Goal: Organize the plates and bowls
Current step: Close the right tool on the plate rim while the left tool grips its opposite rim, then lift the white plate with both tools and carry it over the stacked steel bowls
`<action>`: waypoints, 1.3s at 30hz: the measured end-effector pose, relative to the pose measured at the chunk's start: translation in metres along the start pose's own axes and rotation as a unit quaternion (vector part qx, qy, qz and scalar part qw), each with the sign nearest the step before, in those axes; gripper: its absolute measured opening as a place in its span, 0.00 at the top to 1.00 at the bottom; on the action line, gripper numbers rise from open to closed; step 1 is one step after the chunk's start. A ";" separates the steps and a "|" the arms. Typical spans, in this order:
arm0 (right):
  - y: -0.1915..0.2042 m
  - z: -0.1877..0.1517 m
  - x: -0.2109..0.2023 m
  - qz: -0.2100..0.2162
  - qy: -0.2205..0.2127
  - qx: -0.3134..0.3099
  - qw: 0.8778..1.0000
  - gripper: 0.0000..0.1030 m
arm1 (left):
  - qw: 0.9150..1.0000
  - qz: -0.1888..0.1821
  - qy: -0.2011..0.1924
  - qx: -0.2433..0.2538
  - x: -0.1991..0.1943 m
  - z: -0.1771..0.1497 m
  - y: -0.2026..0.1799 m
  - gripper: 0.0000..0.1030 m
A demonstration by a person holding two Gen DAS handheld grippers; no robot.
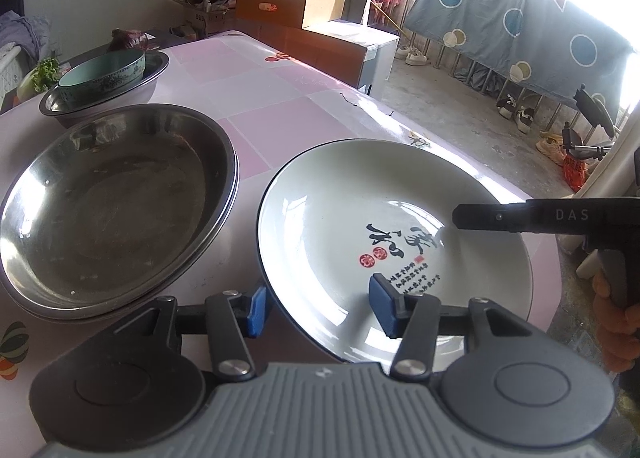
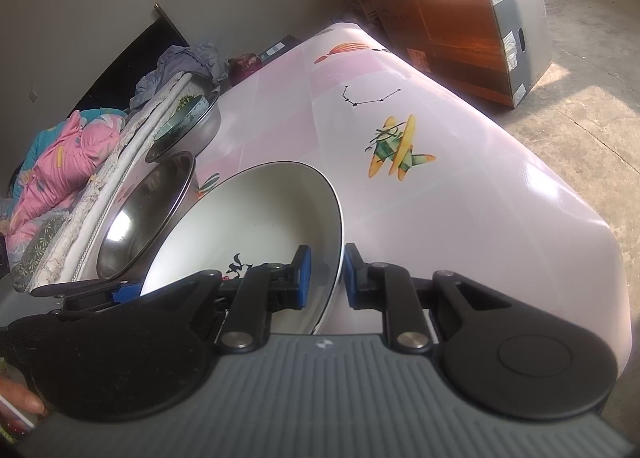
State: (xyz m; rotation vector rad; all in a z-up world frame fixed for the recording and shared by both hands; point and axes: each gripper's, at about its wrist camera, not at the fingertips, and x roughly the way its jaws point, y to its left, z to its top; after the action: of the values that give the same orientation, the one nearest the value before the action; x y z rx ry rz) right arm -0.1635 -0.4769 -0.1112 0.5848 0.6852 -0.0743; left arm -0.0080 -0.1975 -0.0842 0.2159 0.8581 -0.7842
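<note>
left wrist view: white plate [image 1: 360,218] lies just ahead and to the right of the left gripper [image 1: 320,308], on the pink table [image 1: 280,98]; its near-left rim runs between the two blue pads
left gripper state: fingers spread wide, one pad [image 1: 256,310] outside the rim, the other over the plate's inner face; grasping nothing yet
right gripper: right gripper [image 2: 323,276] straddles the plate's [image 2: 256,218] right edge; pads close to the rim on both sides, contact cannot be told
key relation: both tools stand at opposite rims of the same plate; the right looks the nearer to a grip
plate attitude: seems tilted in the right wrist view, though the camera's own lean may account for it
likely target: stacked steel plates [image 1: 116,202] just left of the white plate; steel basin [image 1: 104,94] holding a teal bowl [image 1: 102,76] sits farther back
pose: both grippers low, pointing forward across the table
</note>
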 end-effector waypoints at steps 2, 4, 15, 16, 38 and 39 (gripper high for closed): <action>0.001 -0.001 0.000 -0.002 -0.003 0.000 1.000 0.84 | 1.000 0.002 -0.003 0.003 0.000 0.000 -0.001 0.49; 0.002 -0.002 -0.001 -0.005 -0.005 0.000 1.000 0.84 | 1.000 0.005 -0.006 0.008 0.000 -0.001 -0.002 0.48; 0.019 -0.006 0.003 -0.038 -0.015 -0.058 0.997 0.81 | 1.000 0.011 -0.014 0.014 0.001 -0.002 -0.005 0.42; 0.020 -0.006 0.003 -0.040 -0.015 -0.061 0.997 0.81 | 1.000 0.012 -0.015 0.015 0.001 -0.002 -0.005 0.42; 0.032 -0.003 0.000 -0.051 -0.035 -0.100 0.993 0.79 | 0.999 0.027 -0.037 0.024 -0.007 -0.001 -0.006 0.42; 0.032 -0.003 0.000 -0.051 -0.036 -0.100 0.993 0.79 | 0.999 0.028 -0.037 0.024 -0.007 -0.001 -0.006 0.42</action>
State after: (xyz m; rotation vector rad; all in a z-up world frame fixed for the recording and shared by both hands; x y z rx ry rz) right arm -0.1573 -0.4485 -0.0971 0.3524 0.6430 -0.1198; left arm -0.0157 -0.1976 -0.0787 0.2511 0.7601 -0.7568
